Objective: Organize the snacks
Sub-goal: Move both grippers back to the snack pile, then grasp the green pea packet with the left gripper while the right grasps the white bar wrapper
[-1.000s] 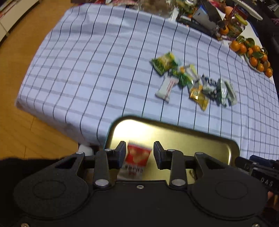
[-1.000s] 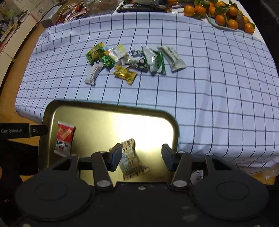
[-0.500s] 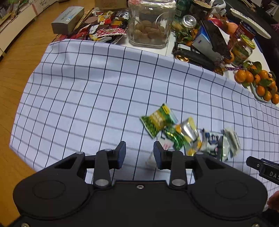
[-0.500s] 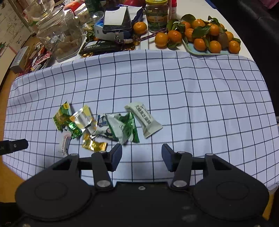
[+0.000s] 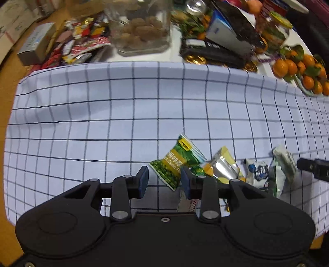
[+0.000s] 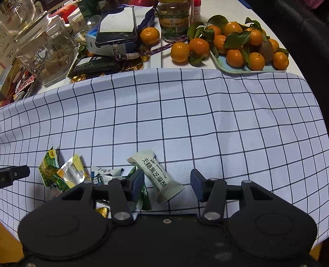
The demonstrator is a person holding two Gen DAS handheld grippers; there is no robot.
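Note:
Several snack packets lie in a loose row on the checked tablecloth. My left gripper is open and empty, just above a green pea packet, beside a silver-yellow packet and a white-blue packet. A white-red packet lies under its right finger. My right gripper is open and empty, with a pale sesame crisp packet between its fingers. A green packet lies by its left finger. The pea packet shows at the left.
The back of the table is crowded: a glass jar of biscuits, a pile of wrapped sweets, a phone on a box, a jar, and a tray of mandarins. The table edge is close on both sides.
Both grippers have moved forward from over the gold tray, which has left view, to the row of packets on the cloth. Both stayed open.

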